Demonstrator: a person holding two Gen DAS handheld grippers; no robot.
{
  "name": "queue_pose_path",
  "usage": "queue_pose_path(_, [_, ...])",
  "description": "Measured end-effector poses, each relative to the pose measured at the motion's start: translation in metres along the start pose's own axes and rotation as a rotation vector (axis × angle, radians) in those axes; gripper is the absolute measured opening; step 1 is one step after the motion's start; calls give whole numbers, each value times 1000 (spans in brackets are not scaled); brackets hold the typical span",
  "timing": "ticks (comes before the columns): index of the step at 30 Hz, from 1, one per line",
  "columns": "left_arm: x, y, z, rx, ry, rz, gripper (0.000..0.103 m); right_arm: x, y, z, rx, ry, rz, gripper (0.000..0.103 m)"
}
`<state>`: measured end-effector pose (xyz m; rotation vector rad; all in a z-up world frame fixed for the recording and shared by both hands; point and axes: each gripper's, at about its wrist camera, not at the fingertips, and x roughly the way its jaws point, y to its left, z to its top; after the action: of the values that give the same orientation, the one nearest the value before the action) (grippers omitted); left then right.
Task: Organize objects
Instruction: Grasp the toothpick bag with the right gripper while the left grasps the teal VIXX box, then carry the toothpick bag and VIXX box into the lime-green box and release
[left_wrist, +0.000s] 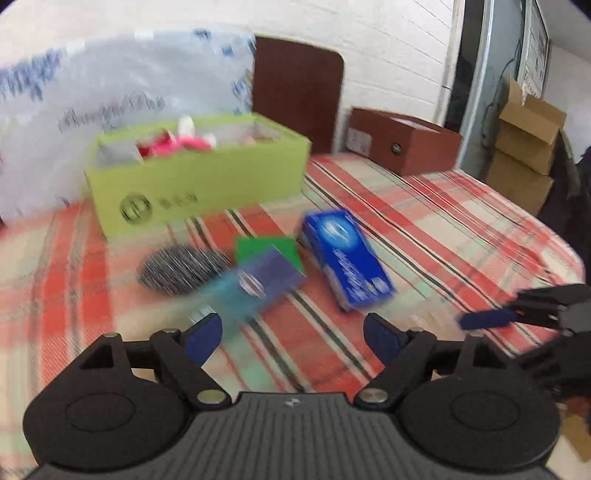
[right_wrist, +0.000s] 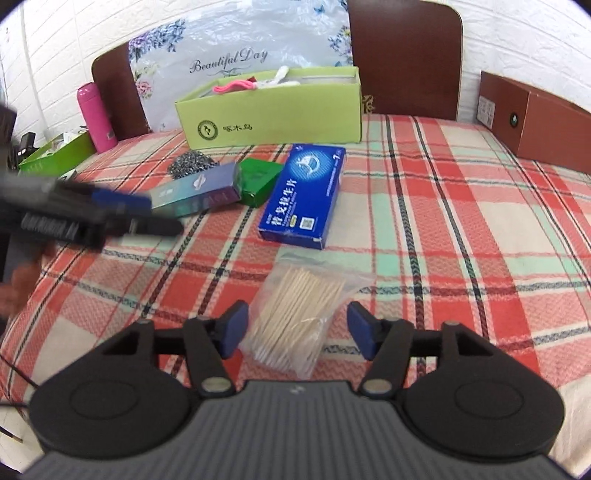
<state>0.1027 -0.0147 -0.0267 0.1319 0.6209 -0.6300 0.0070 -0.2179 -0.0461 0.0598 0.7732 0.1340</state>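
My right gripper (right_wrist: 297, 326) stands open around a clear bag of toothpicks (right_wrist: 295, 317) on the plaid cloth, with its pads apart from the bag. Beyond it lie a blue box (right_wrist: 306, 195), a small green packet (right_wrist: 258, 177), a teal and purple box (right_wrist: 199, 192) and a steel scourer (right_wrist: 192, 162). Behind them stands an open lime-green box (right_wrist: 269, 114) holding pink and white items. My left gripper (left_wrist: 291, 332) is open and empty, just short of the teal and purple box (left_wrist: 258, 284). The left wrist view is blurred.
A pink bottle (right_wrist: 96, 118) and a low green tray (right_wrist: 55, 155) stand at the far left. A brown box (right_wrist: 535, 122) sits at the far right. A floral plastic bag (right_wrist: 229, 55) and two brown chair backs stand behind the table. Cardboard boxes (left_wrist: 524, 147) are stacked off the table's right side.
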Motion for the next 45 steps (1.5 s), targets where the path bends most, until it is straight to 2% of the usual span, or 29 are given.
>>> queue_pose_path(1, [5,9,7,14,-1,23,90,0,2,1,-2,-4,3,66])
queue_pose_path(3, [20,26,15,13,35,7,91,0,4,2,0,-12,13,67])
queue_pose_path(6, [45,51,13,-69,140,-41,91,1,8,2,3,-17,17,70])
queue_pose_path(8, [51,58,7,-115,188,-17,90,0,10,2,-5,-22,14,71])
queue_pose_path(12, [37,39,-13,-136,200,-8,90,1,8,1,-8,-13,3,72])
queue_pose_path(14, [28,20,-20,-135,194,-28,90,3,7,1,1,-3,-12,72])
queue_pose_path(17, [23,-4,-25,-193,184,-32,88,7,6,-1,23,13,-29,72])
queue_pose_path(18, [23,-10,-25,-206,189,-12,86,7,6,-2,29,19,-35,72])
queue_pose_path(20, [24,-25,-22,-176,198,49,64,7,7,-5,34,23,-51,73])
queue_pose_path(22, [24,-30,-20,-147,210,65,51,7,9,-7,45,24,-56,72])
queue_pose_path(23, [24,-30,-20,-146,211,62,50,7,11,-7,48,23,-53,71])
queue_pose_path(27, [21,-26,-21,-150,221,84,53,11,19,-6,33,32,-48,55])
queue_pose_path(32, [29,-29,-17,-164,222,109,55,16,31,-6,-2,28,-74,53])
queue_pose_path(35, [34,-35,-14,-145,223,112,55,19,31,-6,-11,18,-90,43])
queue_pose_path(36, [35,-37,-14,-138,227,115,53,19,31,-6,-10,12,-91,38])
queue_pose_path(37, [36,-38,-14,-127,229,125,43,19,30,-6,-9,9,-88,33])
queue_pose_path(41, [31,-39,-14,-136,224,109,42,14,31,-4,-15,4,-65,25])
queue_pose_path(45, [13,-39,-12,-154,196,94,41,3,31,2,-9,-5,-7,24])
